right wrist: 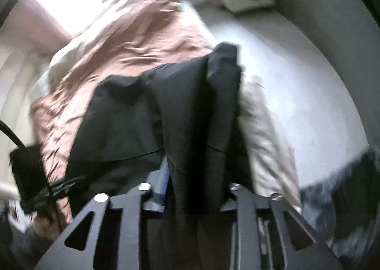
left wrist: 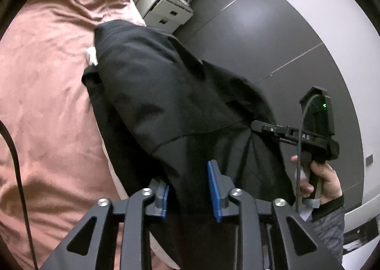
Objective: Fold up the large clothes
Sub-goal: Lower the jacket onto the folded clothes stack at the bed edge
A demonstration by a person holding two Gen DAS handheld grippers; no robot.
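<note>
While the black garment (left wrist: pixel 166 104) drapes over the bed (left wrist: pixel 47 80) edge for folding, left tool (left wrist: pixel 190 189) gapes narrowly around its twelve-o'clock hem; right tool (left wrist: pixel 258 126) unclear.

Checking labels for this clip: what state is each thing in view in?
Black garment: rumpled, lying along the duvet's edge, near end at both grippers.
Left gripper: jaws apart, cloth between them.
Right gripper: cloth covers the jaws; grip unclear.
Pink duvet: creased.
Nightstand drawers: shut.
</note>
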